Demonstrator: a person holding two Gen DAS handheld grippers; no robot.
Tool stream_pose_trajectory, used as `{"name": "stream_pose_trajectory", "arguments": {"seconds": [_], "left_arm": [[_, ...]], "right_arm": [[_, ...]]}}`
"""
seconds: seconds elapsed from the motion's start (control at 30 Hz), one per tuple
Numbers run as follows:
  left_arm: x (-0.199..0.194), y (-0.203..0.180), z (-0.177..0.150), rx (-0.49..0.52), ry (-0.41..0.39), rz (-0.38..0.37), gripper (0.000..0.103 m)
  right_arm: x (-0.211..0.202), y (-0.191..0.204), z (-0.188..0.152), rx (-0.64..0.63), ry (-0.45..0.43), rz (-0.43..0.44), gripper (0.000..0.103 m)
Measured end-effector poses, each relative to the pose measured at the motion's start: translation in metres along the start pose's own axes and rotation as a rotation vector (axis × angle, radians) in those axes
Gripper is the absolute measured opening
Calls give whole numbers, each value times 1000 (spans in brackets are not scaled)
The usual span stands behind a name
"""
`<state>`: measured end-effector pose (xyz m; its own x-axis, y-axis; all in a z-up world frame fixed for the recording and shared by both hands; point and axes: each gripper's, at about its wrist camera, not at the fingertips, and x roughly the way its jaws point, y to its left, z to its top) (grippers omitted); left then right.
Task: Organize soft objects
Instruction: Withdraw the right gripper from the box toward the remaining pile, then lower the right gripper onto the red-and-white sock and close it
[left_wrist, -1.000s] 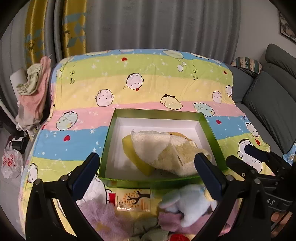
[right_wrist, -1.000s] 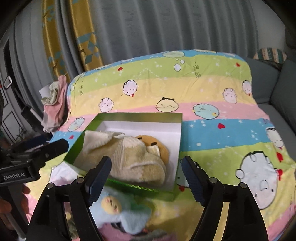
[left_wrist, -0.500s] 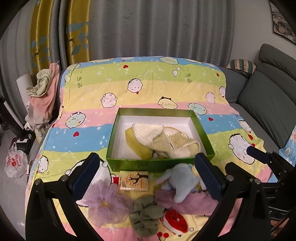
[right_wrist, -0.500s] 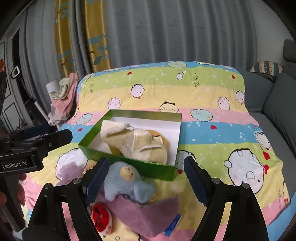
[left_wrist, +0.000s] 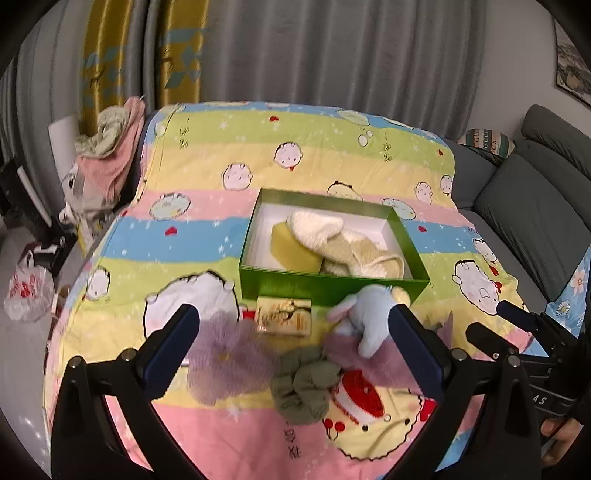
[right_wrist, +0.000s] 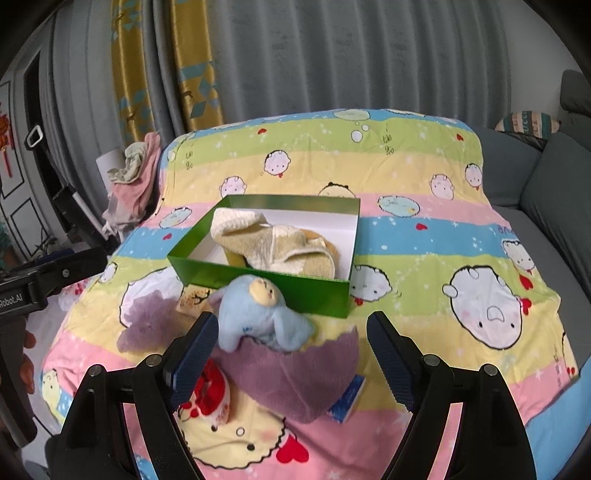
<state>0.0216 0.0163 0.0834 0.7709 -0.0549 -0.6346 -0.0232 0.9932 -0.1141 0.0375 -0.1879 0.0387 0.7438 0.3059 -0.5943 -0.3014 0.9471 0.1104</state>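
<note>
Green cardboard box sits at the frame centre, already holding a cream towel. My right gripper is wide open and empty, the blue plush toy just beyond its fingers. I should close on its body, not the purple cloth beneath. My left gripper is open too. At the left edge I read "Robot.AI".

I see a glossy green box with matt white lining; in front of it, a fuzzy blue plush on soft purple cloth.
</note>
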Motion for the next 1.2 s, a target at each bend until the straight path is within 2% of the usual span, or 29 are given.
{"name": "stream_pose_trajectory", "arguments": {"seconds": [0.3, 0.5, 0.7, 0.87, 1.03, 1.2], "left_arm": [[6, 15, -32, -61, 84, -57, 102], [13, 15, -56, -96, 155, -192, 102], [24, 6, -86, -148, 230, -401, 101], [34, -5, -108, -158, 280, -496, 100], [44, -13, -115, -183, 307, -542, 96], [54, -17, -114, -186, 318, -554, 93]], "right_arm": [[-3, 10, -26, -58, 42, 71, 83], [5, 22, -54, -95, 92, 160, 83], [25, 34, -87, -112, 138, 271, 83], [40, 42, -103, -118, 135, 296, 83], [50, 42, -105, -95, 110, 320, 83], [57, 44, -104, -111, 109, 336, 77]]}}
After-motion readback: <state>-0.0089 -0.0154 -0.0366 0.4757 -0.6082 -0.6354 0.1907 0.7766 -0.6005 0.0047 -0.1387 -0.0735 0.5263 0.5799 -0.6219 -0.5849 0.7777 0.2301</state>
